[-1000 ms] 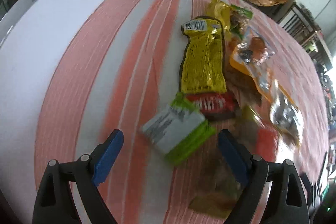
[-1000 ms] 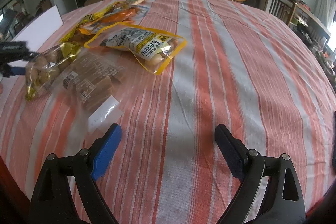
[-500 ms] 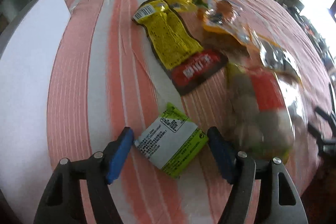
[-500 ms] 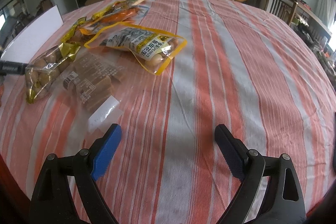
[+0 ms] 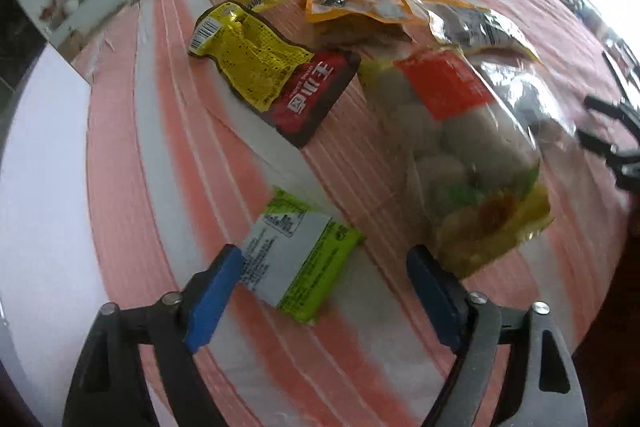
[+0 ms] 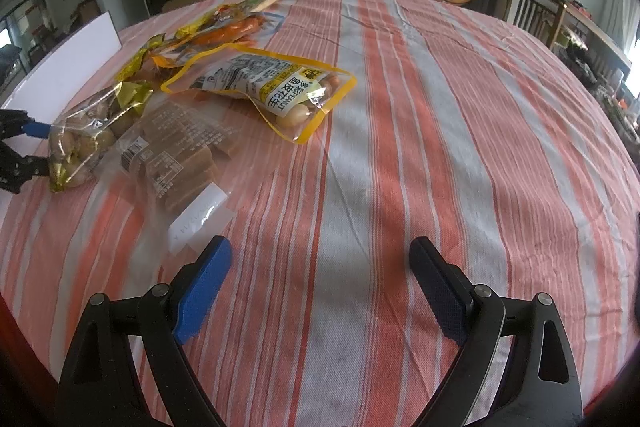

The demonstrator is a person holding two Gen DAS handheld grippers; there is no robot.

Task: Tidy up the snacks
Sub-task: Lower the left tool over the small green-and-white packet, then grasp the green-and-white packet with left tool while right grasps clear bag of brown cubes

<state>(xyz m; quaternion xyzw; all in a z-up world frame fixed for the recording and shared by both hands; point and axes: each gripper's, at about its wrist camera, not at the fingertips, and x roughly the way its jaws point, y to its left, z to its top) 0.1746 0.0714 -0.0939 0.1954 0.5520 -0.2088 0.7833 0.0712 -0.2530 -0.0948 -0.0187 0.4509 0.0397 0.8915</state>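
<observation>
Green-and-white snack pack (image 5: 298, 261) lies on the striped bench (image 5: 168, 131) between the narrowing jaws of the left gripper (image 5: 322, 291), not yet pinched, while the right gripper (image 6: 320, 287) hovers spread over bare cloth.

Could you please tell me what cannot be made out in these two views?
- Left wrist view: motion blur smears the print on the small green and white snack packet.
- Right wrist view: the left gripper is cut off by the frame edge, behind the clear bag of round snacks.
</observation>
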